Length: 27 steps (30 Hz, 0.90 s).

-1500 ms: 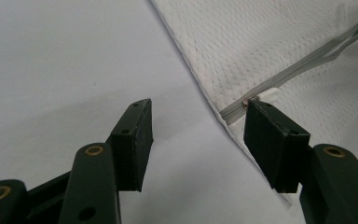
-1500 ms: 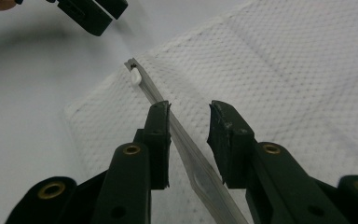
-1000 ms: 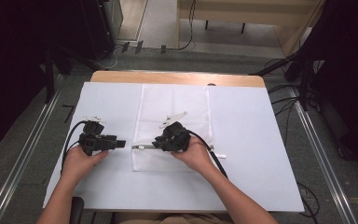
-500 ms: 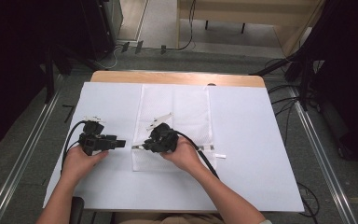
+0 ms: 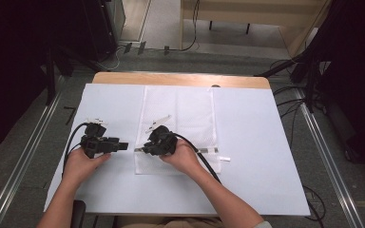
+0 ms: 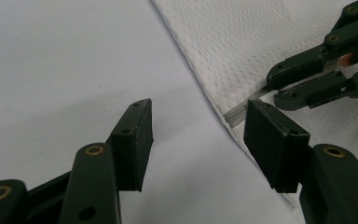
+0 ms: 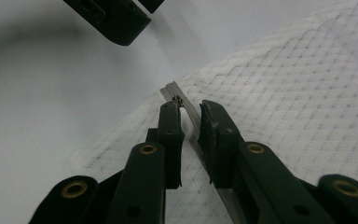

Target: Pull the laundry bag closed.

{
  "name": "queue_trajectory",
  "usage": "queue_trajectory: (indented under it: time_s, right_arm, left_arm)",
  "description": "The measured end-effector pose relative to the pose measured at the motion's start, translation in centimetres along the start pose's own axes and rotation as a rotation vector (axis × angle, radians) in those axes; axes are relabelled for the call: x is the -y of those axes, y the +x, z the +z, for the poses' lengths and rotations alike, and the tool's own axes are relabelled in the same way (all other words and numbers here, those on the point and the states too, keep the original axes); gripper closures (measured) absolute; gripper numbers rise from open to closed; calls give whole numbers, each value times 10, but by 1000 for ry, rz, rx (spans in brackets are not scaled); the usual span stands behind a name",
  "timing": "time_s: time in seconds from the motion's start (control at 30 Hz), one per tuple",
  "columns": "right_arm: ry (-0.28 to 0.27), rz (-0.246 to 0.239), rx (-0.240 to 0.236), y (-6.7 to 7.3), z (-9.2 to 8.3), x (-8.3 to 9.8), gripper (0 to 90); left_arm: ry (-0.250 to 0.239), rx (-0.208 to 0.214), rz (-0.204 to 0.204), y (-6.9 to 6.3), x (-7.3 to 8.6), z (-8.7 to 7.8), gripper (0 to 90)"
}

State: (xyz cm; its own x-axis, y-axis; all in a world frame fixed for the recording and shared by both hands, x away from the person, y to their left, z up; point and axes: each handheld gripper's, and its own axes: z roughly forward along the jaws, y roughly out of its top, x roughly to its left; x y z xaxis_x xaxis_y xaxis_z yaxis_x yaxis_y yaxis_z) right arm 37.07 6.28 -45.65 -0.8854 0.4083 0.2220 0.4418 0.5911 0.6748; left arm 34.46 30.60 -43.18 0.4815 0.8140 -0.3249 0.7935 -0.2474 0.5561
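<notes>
mesh bag (image 5: pixel 178 123): white, flat on table centre | zipper (image 7: pixel 186 109): grey strip along its near edge

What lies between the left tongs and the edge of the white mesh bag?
Only bare white table cover, as the left gripper view shows: the left tongs stand open just before the mesh bag edge, where its zipper strip ends.

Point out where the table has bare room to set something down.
Free: the white table cover right of the mesh bag, up to the right edge, and the near strip in front of the forearms. Crowded: the bag's near left corner, where the left gripper and right gripper meet at the zipper.
</notes>
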Motion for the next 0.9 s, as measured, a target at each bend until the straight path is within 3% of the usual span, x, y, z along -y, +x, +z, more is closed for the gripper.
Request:
queue_trajectory:
  time_s: [0.3, 0.6, 0.73, 0.9]
  right_arm:
    - [23, -18, 8, 0, 9, 2, 809]
    - [30, -58, 21, 6, 9, 2, 846]
    - [21, -97, 37, 11, 10, 1, 846]
    - [15, -80, 33, 9, 14, 1, 820]
  left_arm:
    - [-1, 2, -1, 0, 0, 0, 427]
    - [0, 0, -1, 0, 0, 0, 427]
    - [1, 0, 0, 0, 0, 1, 427]
    - [1, 0, 1, 0, 0, 0, 427]
